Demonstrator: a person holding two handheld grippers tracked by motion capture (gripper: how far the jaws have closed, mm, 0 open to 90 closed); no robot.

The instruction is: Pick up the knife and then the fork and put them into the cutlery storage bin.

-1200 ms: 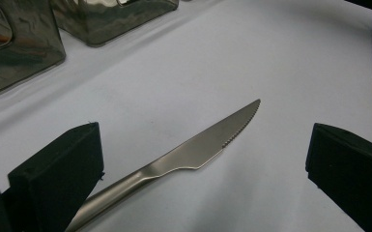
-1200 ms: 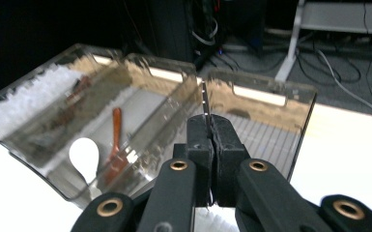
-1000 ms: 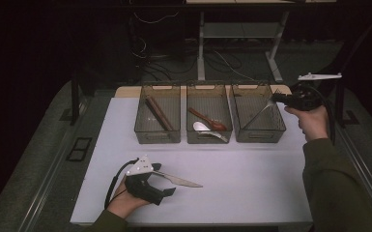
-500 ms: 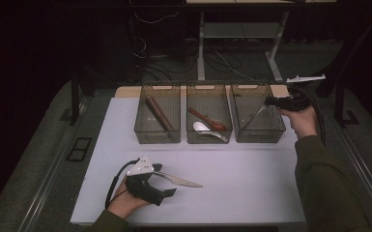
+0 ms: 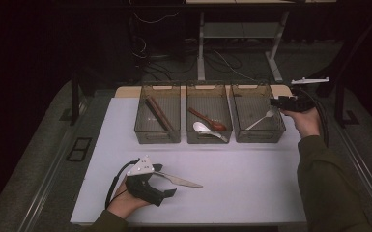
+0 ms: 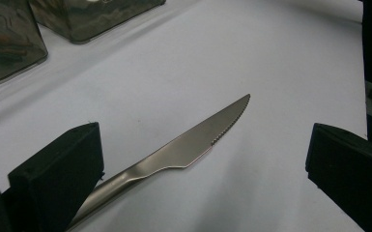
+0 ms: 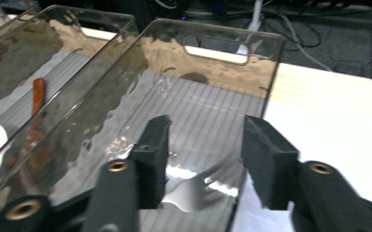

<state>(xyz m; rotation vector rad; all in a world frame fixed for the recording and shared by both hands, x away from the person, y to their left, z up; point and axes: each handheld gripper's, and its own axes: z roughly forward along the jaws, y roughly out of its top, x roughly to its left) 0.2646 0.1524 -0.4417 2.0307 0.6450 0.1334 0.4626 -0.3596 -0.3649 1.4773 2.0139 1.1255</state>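
A steel knife (image 5: pixel 179 180) lies flat on the white table (image 5: pixel 251 179), its serrated blade (image 6: pixel 207 135) pointing away from my left gripper (image 5: pixel 166 181). That gripper (image 6: pixel 203 140) rests on the table with its jaws wide apart. The knife's handle runs past the left pad without being pressed. My right gripper (image 5: pixel 274 102) hovers over the right-hand clear bin (image 5: pixel 280 129). Its jaws (image 7: pixel 205 140) have just been opening and nothing is between them. A metal fork (image 5: pixel 261 120) lies loose on the bin's floor, below the jaws (image 7: pixel 193 191).
Three clear bins stand in a row at the table's back. The left bin (image 5: pixel 142 130) holds brown sticks, the middle bin (image 5: pixel 191 133) a brown spoon and a steel spoon. Beyond the table's far edge are a desk frame and cables on the floor.
My right gripper came down and left over the right bin, opened, and let the fork go; it now lies in the bin. The left gripper and knife have not moved.
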